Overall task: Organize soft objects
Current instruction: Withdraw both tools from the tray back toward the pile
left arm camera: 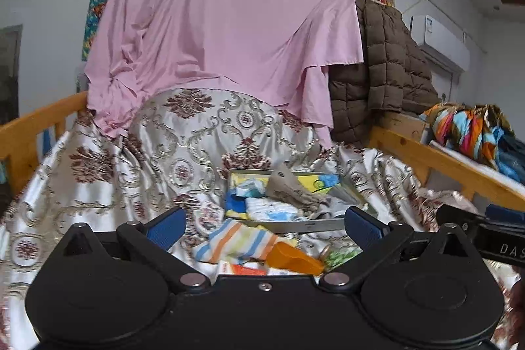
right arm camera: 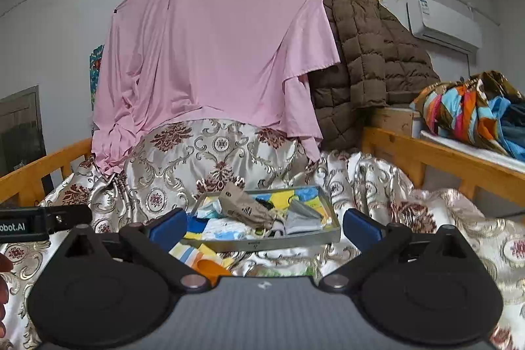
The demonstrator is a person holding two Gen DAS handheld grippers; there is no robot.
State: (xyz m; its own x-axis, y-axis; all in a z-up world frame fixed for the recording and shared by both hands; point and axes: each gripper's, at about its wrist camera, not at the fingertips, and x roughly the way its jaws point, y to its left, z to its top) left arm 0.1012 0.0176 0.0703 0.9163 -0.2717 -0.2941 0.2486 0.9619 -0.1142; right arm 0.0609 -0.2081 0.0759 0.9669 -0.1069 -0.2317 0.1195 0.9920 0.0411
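A metal tray (right arm camera: 262, 242) lies on the patterned bedspread and holds several soft items: a tan drawstring pouch (right arm camera: 244, 209), white-and-blue folded cloths (right arm camera: 226, 228) and a grey cloth (right arm camera: 303, 218). The tray also shows in the left wrist view (left arm camera: 295, 224), with the pouch (left arm camera: 288, 187) in it. A striped cloth (left arm camera: 234, 240) and an orange scoop (left arm camera: 295, 258) lie in front of the tray. My left gripper (left arm camera: 264, 227) is open and empty above the striped cloth. My right gripper (right arm camera: 264, 228) is open and empty just before the tray.
A pink sheet (right arm camera: 213, 48) hangs at the back beside a brown quilted jacket (right arm camera: 367, 61). Wooden bed rails (right arm camera: 443, 159) run along both sides. A colourful bundle (right arm camera: 466, 110) lies on the neighbouring bed at right. Small packets (left arm camera: 242, 268) lie near the scoop.
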